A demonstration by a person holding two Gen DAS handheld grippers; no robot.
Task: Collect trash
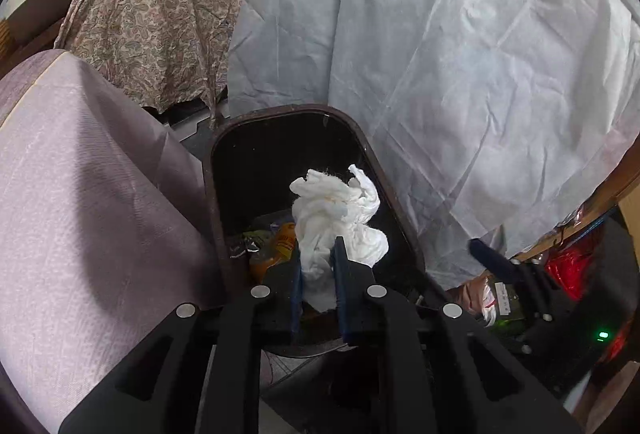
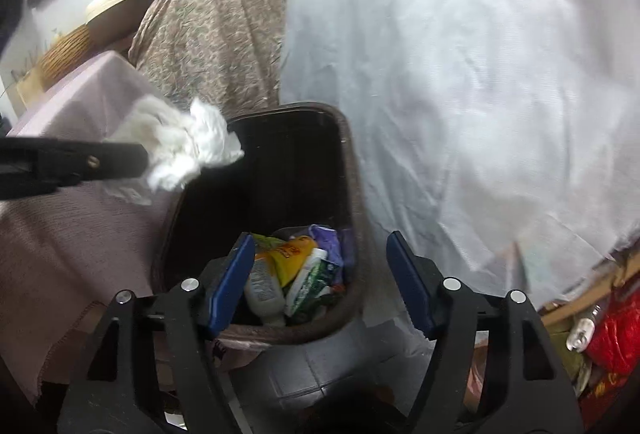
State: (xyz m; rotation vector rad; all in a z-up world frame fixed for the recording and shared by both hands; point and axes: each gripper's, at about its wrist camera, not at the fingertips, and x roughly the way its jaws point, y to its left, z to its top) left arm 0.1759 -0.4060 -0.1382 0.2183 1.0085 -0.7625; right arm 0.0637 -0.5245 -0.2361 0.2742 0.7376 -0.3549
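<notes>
Tissue, crumpled and white, sat clenched in the left gripper above the dark, rounded-rectangular bin. Right gripper hung spread, holding nothing, over glossy wrappers and perhaps a plastic tube.

Left tool: jaws nearly closed, clamped on a crumpled white tissue, blue pads pressed into it from both sides. From the right wrist view it comes in level from the left edge, tissue bunched at its tip. Right tool: jaws spread wide, nothing between the blue pads, pointing forward and down. In the left wrist view one right finger shows at lower right.
</notes>
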